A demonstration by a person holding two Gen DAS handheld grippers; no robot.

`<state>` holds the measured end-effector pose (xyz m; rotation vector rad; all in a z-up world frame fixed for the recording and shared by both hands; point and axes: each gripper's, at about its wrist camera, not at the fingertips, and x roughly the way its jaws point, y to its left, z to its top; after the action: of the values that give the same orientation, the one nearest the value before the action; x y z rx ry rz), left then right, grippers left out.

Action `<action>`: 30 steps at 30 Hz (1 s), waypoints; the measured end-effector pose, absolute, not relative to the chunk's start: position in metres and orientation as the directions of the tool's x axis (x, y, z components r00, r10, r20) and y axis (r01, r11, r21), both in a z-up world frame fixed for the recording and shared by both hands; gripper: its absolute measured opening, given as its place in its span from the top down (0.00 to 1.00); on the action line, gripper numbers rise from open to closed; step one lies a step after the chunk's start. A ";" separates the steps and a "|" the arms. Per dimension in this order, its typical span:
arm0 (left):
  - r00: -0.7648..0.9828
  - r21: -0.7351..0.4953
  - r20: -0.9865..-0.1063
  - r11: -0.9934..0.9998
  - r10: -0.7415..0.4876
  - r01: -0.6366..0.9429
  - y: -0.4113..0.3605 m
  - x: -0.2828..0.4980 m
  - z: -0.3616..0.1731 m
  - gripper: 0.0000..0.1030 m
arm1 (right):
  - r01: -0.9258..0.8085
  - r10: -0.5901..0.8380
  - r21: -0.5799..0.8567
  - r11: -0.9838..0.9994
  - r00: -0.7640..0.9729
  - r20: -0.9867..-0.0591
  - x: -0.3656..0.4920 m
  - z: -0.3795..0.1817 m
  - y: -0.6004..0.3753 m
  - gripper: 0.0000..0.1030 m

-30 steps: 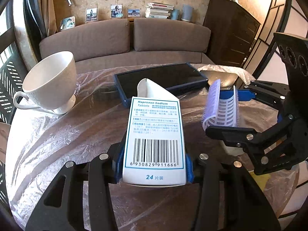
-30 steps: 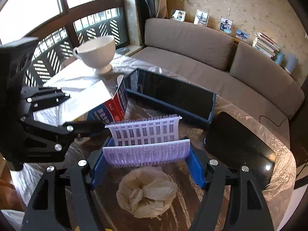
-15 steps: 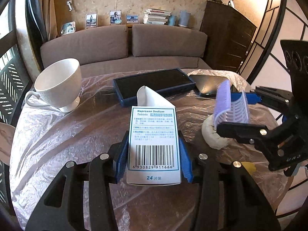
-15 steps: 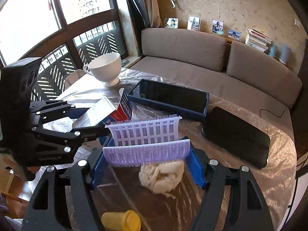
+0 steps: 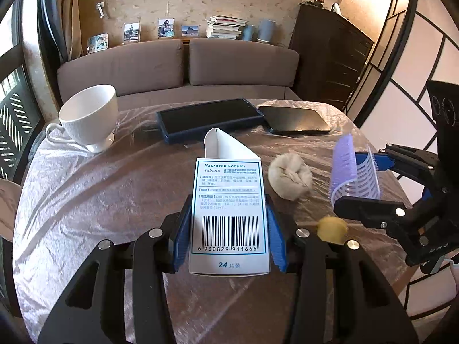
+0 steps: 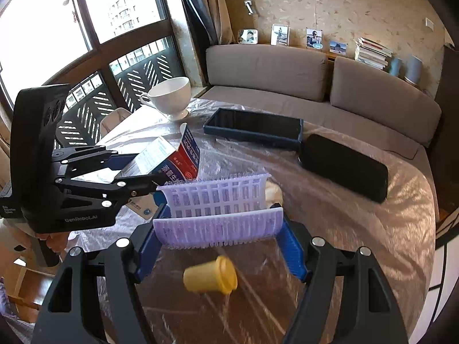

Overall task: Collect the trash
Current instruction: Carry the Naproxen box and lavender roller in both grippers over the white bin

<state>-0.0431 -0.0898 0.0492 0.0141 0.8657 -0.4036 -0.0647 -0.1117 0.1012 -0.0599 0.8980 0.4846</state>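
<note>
The medicine box (image 5: pixel 229 215), pinched in the left gripper (image 5: pixel 229 240), has lifted back off the table (image 5: pixel 86 200); right of it, the right gripper (image 6: pixel 221 229) clamps the purple roller (image 6: pixel 218 212). Tissue wad (image 5: pixel 291 176) and yellow cap (image 6: pixel 210 275) remain beyond.

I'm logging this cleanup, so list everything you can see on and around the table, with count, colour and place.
pill box: 1, white and blue, in left gripper
hair roller: 1, lilac, in right gripper
tissue wad: 1, white, mid table
cap: 1, yellow, near edge of table
cup: 1, white, far left of table
tray: 1, blue, far side of table
pad: 1, black, beside tray
table: 1, plastic-covered
sofa: 1, brown, behind table
left gripper: 1, black, blue pads
right gripper: 1, black, blue pads
</note>
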 end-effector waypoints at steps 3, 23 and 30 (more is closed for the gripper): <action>0.574 -0.158 -0.741 0.921 -0.349 0.356 -0.091 -0.054 0.051 0.54 | -0.416 0.379 0.160 0.895 0.521 -0.765 -0.077 0.101 -0.117 0.32; 0.548 -0.171 -0.745 0.903 -0.380 0.393 -0.095 -0.130 0.063 0.54 | -0.426 0.380 0.167 0.889 0.483 -0.789 -0.161 0.107 -0.122 0.32; 0.526 -0.174 -0.756 0.895 -0.389 0.410 -0.096 -0.153 0.062 0.54 | -0.429 0.387 0.181 0.885 0.461 -0.799 -0.184 0.103 -0.121 0.32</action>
<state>-0.1533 -0.0965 0.0623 0.0264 0.8977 -0.4777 -0.1845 -0.1207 0.1029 -0.0483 0.9701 0.5021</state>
